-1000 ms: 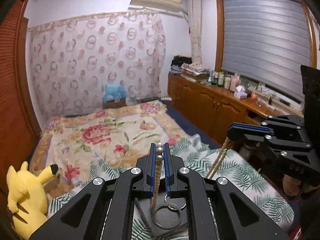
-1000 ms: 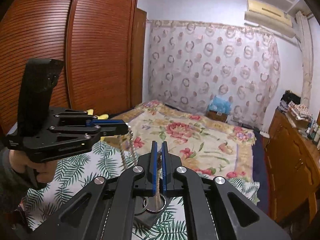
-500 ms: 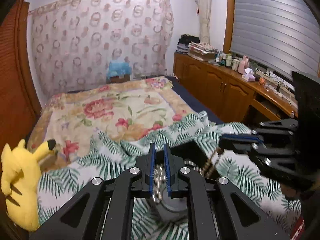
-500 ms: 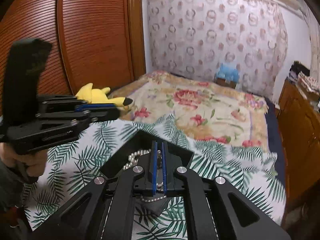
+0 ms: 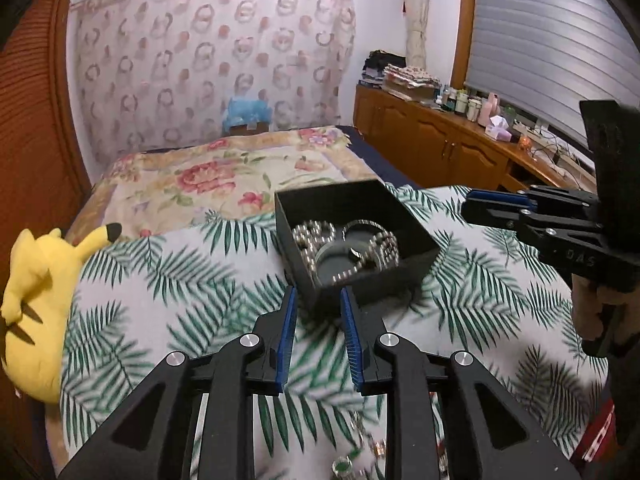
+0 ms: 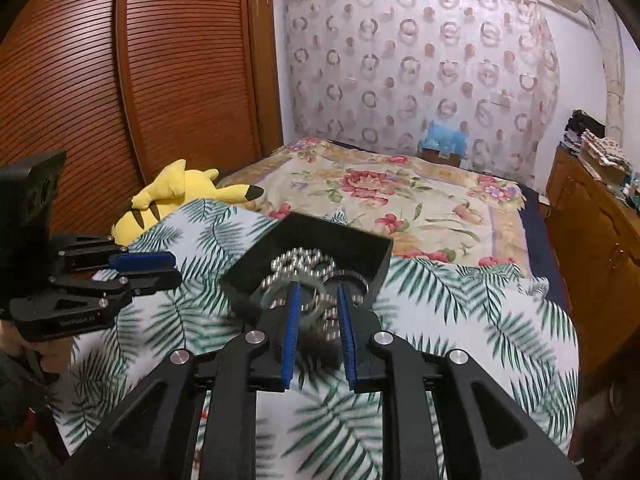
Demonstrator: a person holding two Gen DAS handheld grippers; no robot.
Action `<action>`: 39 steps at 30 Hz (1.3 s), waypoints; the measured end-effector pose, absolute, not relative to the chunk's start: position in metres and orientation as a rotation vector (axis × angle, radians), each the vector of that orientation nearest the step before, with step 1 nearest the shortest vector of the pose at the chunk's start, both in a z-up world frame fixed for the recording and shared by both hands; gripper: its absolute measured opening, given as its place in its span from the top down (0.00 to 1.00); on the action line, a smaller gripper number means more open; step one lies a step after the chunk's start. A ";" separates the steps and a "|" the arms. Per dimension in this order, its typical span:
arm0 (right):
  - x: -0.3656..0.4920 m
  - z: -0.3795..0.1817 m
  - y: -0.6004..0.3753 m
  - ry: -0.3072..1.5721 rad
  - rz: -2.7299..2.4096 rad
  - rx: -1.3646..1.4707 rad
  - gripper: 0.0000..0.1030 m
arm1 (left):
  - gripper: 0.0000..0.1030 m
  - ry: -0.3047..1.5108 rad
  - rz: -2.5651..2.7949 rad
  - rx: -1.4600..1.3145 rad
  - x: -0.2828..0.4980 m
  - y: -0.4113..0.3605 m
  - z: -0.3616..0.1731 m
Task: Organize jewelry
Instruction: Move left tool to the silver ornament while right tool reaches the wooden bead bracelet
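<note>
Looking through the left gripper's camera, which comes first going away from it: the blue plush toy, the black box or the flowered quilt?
1. black box, just ahead of the left gripper, holding the beaded necklace.
2. flowered quilt, beyond the box, mid-bed.
3. blue plush toy, farthest, against the curtain.

Left wrist view: sits behind the left claw point(image 5: 318, 300), tilted down, close over the bed point(image 5: 160, 280); black box point(image 5: 356, 240) just ahead of its tips, right claw point(image 5: 496, 204) off to its right. Right wrist view: same tilt, right claw point(image 6: 318, 296) over the box; left claw point(image 6: 140, 266) at left. Shared: box, bed, curtain wall point(image 6: 420, 72).
</note>
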State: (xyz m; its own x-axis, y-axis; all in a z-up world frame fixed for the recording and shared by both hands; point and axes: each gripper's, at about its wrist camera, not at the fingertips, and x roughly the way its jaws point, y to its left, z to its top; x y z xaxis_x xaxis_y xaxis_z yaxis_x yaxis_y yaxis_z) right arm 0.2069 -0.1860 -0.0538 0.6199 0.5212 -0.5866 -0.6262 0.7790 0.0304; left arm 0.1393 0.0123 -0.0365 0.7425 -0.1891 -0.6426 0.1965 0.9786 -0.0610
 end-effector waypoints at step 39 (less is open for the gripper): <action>0.077 -0.146 -0.232 0.723 0.559 -0.186 0.34 | 0.14 0.861 -0.286 0.024 0.053 -0.053 -0.101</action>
